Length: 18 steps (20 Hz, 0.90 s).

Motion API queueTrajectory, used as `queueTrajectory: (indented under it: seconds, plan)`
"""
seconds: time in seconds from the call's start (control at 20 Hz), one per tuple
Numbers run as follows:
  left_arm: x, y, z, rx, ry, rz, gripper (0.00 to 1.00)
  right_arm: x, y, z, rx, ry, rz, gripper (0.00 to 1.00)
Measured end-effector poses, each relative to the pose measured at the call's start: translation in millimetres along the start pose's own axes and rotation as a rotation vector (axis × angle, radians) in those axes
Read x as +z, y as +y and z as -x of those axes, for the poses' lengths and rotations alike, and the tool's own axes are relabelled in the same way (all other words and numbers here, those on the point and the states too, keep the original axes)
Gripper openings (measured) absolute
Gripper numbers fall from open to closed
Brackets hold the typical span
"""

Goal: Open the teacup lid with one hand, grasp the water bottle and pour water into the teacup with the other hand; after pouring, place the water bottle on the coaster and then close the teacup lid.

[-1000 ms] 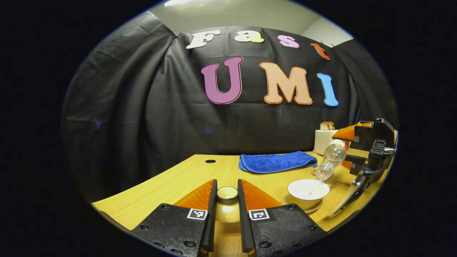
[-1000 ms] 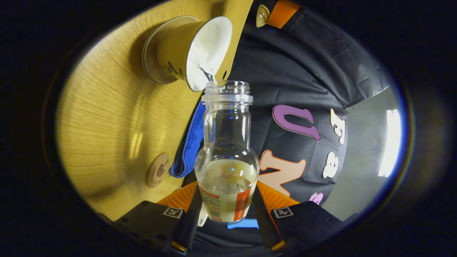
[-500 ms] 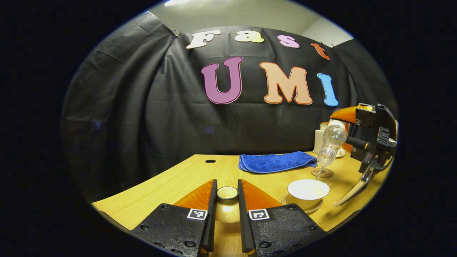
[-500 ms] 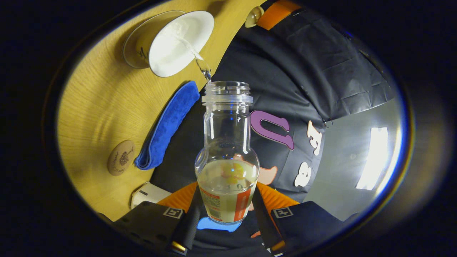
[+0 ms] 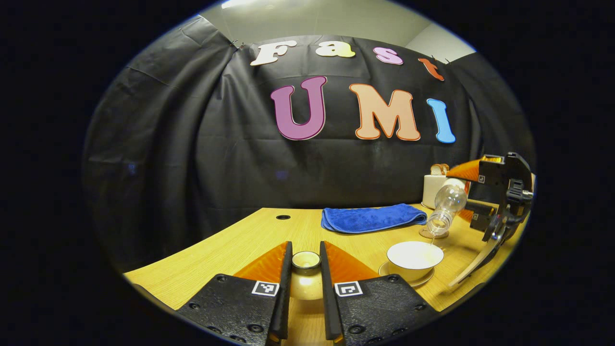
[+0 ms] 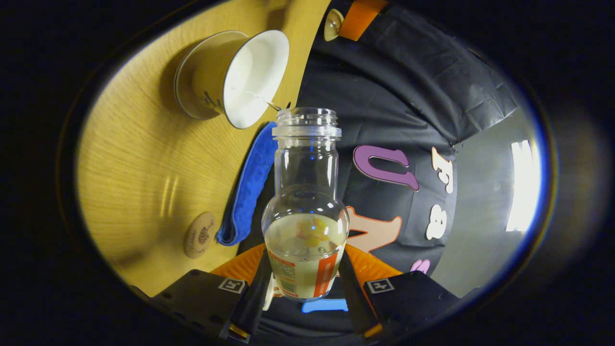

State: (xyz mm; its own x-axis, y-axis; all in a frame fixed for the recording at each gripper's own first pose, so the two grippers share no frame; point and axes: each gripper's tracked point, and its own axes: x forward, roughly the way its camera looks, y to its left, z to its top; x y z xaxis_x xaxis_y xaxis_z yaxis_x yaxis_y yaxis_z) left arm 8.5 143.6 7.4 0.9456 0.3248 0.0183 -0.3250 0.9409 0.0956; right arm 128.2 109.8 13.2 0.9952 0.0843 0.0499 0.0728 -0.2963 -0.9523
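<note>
While a thin stream falls from the tilted water bottle [image 6: 305,202] into the open teacup [image 5: 414,258] on its saucer, the right gripper [image 6: 303,283] clamps the bottle's base; the left gripper [image 5: 305,283] pinches the lid [image 5: 306,262] aloft, near the blue towel [image 5: 372,217] and coaster [image 6: 199,235].

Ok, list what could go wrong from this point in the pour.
1. The thin stream from the tilted clear plastic water bottle lands near the rim of the white ceramic teacup; a small drift could spill onto the wooden table.
2. The right tongs grip only the bottle's base; it may slip.
</note>
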Motion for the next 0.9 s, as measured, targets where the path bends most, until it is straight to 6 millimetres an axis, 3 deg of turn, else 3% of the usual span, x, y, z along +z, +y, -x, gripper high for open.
queueTrajectory:
  seconds: [0.35, 0.5, 0.55, 0.9]
  plan:
    - [0, 0, 0, 0.000, 0.001, 0.000, 0.27, 14, 54, 17, 0.238, 0.037, -0.478, 0.79]
    - [-1, 0, 0, 0.000, 0.001, 0.000, 0.27, 7, 53, 17, 0.274, 0.068, -0.656, 0.74]
    - [0, 0, 0, 0.000, 0.001, 0.000, 0.27, 3, 53, 17, 0.281, 0.079, -0.711, 0.78]
    - [0, 0, 1, 0.000, 0.001, -0.001, 0.27, -31, 47, 5, 0.270, 0.152, -1.182, 0.77]
